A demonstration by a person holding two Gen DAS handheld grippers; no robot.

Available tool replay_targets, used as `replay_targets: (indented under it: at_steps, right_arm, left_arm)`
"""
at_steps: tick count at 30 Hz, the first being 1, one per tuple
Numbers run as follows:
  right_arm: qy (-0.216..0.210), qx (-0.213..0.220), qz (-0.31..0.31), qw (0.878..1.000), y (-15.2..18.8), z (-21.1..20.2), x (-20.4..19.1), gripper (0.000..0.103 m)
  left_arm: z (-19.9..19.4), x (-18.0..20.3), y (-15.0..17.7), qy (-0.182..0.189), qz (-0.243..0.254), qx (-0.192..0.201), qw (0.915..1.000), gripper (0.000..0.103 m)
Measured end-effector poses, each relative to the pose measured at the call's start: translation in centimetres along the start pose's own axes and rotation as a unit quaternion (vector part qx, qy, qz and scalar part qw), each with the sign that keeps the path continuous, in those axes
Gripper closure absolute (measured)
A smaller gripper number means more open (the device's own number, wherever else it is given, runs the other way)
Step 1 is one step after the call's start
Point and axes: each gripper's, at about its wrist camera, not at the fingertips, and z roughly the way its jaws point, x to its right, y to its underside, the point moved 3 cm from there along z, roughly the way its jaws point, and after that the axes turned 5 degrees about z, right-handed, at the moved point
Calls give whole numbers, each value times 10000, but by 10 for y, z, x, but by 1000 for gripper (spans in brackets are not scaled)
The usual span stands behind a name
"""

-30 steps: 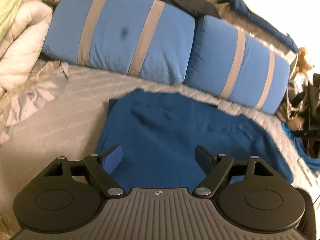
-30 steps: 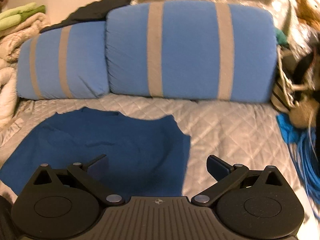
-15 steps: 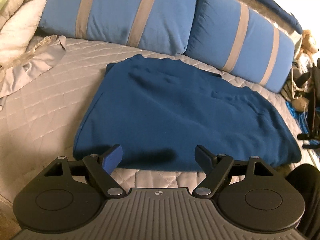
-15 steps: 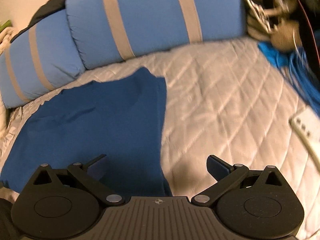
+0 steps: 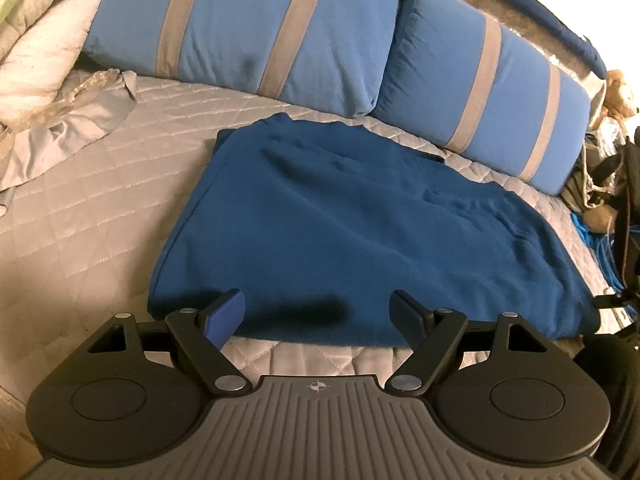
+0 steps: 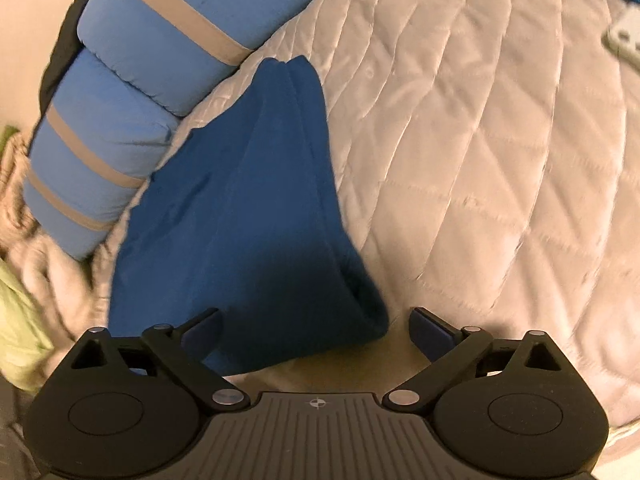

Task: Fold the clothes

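Left tongs (image 5: pixel 318 314) spread wide, gripping nothing, poised over near edge of dark blue garment (image 5: pixel 360 220) lying flat on quilted bed (image 5: pixel 80 208) below two striped blue pillows (image 5: pixel 248 28). Right tongs (image 6: pixel 316 330) likewise spread wide and empty, straddling garment's near right corner (image 6: pixel 360 312) without visible contact.

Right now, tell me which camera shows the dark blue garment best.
The left wrist view: the dark blue garment lies spread on the quilt, nearly all its outline visible. The right wrist view shows only its right edge and near corner, seen at an angle, partly behind the open right gripper.
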Motion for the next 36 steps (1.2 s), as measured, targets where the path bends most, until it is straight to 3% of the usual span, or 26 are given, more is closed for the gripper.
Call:
replay_targets:
  at_steps: [8,10,12,14,16,17,24,32,36]
  right_arm:
    - [-761,317,598,9948,-3,8,12,13]
    - [-781,431,681,9937,-6,10,12,20]
    - [-732,529,729,9932,-10,14,10,31]
    - [-585,590,724,9939,-14,16,6,61]
    - [-593,633,696,9938,-18,16,1,77]
    - [-576,678,602,9942,-20,13,-5,79]
    - [-331,1188,-732,9897,-20,-16,-72,83]
    - [339,1559,-2207,9622,8,-17,-145,83]
    - [560,1590,-2632,9499,20,-6,-162,83]
  left_arm:
    - [-3,2,0,-8,103,136,9999,23]
    - [-2,2,0,-20,81,120,9999,23]
    - [-2,2,0,-33,57,97,9999,23]
    - [-2,2,0,-51,53,83,9999,23]
    - [-3,2,0,-117,72,87,9999,23]
    - [-4,3,0,-178,100,102,9997,23]
    - [-3,5,-1,-356,173,75,9992,23]
    - [-2,7,-1,-424,288,13,9987,23]
    - [1,10,-1,-299,491,-49,9983,23]
